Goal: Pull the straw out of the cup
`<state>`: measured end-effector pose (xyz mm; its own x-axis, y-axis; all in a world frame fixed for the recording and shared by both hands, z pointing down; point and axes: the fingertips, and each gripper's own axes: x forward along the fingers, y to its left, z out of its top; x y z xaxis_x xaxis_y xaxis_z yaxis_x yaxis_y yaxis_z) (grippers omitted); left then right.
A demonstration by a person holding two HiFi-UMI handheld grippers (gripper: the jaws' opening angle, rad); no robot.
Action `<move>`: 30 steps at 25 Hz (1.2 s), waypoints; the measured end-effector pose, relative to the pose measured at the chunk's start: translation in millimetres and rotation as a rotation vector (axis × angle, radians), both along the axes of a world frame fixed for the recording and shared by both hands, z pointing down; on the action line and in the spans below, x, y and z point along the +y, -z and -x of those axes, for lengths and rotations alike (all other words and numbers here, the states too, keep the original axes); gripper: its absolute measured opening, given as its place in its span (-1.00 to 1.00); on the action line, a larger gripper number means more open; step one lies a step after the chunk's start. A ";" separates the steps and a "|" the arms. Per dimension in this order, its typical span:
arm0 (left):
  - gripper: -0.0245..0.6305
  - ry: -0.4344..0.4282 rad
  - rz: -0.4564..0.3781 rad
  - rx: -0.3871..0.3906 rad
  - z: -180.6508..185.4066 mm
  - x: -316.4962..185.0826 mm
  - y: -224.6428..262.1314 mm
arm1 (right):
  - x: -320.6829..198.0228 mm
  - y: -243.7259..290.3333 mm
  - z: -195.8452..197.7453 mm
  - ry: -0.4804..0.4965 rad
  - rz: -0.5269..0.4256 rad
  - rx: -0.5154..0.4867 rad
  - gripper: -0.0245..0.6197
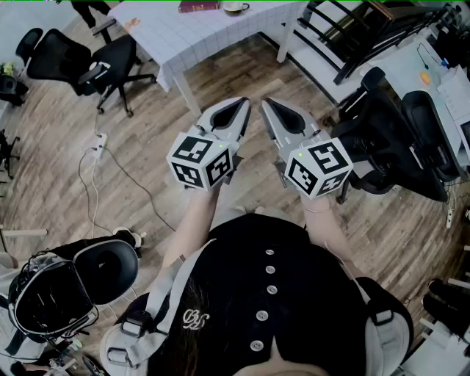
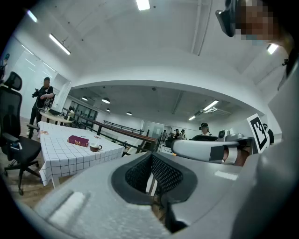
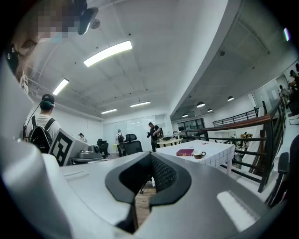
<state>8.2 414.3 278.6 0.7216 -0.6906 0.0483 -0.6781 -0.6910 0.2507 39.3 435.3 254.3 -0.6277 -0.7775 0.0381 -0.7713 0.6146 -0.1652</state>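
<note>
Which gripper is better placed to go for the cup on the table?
Left, barely. Both grippers sit side by side, shut and empty, far from the cup. In the head view the left gripper lines up with it more closely than the right gripper. No straw shows.

Open office, swivel chairs, white table
</note>
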 end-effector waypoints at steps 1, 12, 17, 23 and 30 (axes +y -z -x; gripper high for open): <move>-0.94 -0.001 0.001 0.001 -0.2 0.0 -0.6 | 0.0 -0.4 0.5 0.001 0.001 0.000 -0.93; -0.94 -0.007 0.013 0.004 2.7 1.8 -6.5 | 1.6 -8.6 8.7 -0.001 0.006 0.020 -0.93; -0.94 -0.006 0.011 0.006 8.5 -1.8 -4.6 | -0.2 -7.3 10.9 -0.003 0.011 0.014 -0.93; -0.94 -0.019 -0.003 0.002 12.4 -2.6 -3.1 | 0.4 -7.5 16.8 -0.004 0.019 -0.008 -0.93; -0.93 -0.062 -0.028 0.025 13.6 -4.1 1.7 | -4.1 -4.6 10.4 -0.049 0.013 -0.031 -0.93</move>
<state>-5.4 410.2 276.9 0.7640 -0.6451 0.0110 -0.6273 -0.7387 0.2467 28.9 431.1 258.9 -0.5897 -0.8071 0.0299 -0.7951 0.5736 -0.1969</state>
